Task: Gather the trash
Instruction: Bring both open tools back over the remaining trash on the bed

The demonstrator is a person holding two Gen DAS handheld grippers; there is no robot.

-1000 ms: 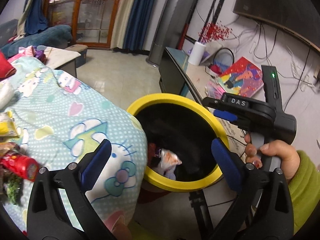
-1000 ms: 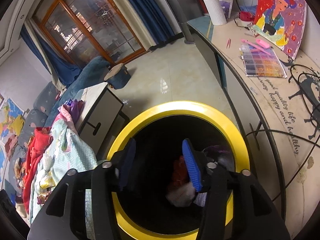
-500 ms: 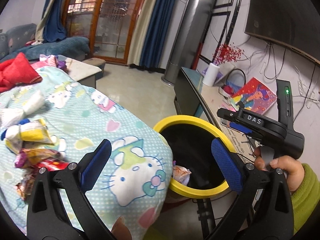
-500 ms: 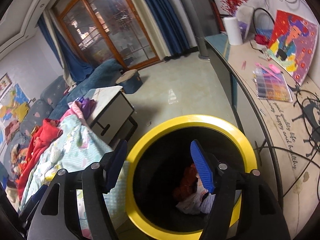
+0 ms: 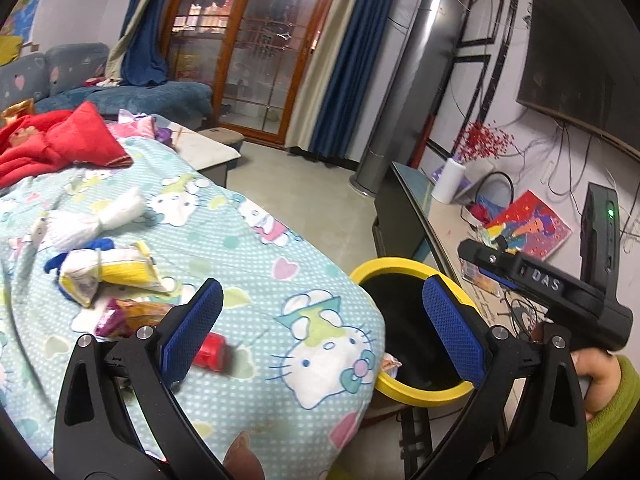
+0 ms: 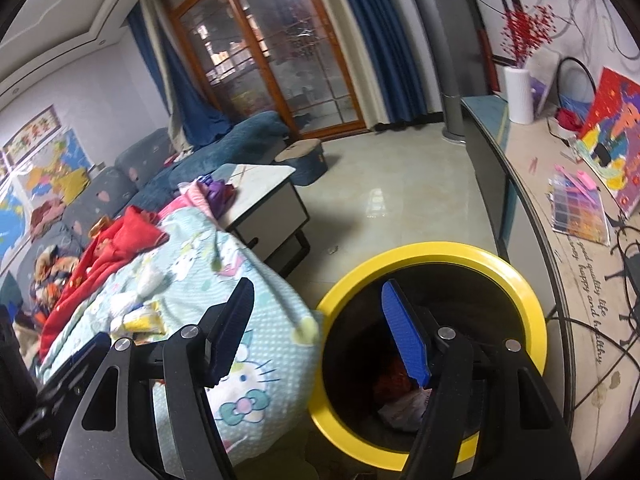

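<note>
Trash lies in a loose pile on the blanket (image 5: 256, 280): yellow wrapper (image 5: 120, 270), purple-orange packet (image 5: 124, 314), red tube (image 5: 210, 352), white wad (image 5: 92, 220). More trash (image 6: 400, 404) sits at the bottom of the bin (image 6: 436, 250), a black tub with a yellow rim, touching the blanket's edge.

My left gripper (image 5: 320, 328) hangs over the blanket's near end, fingers spread wide, nothing between them; the red tube shows just behind the left pad. My right gripper (image 6: 320, 332) is above the gap between blanket and bin, fingers apart, empty.

Surface: pale teal dotted blanket with cartoon cat print, red cloth (image 5: 60, 140) at its far end. Room: tiled floor (image 6: 400, 200), low white table (image 6: 264, 192), blue sofa (image 6: 224, 144), wood-framed glass doors (image 5: 256, 48) with blue curtains. Long counter (image 6: 568, 288) right of the bin carries a white vase (image 6: 518, 96) and a colourful painting (image 5: 528, 228).
</note>
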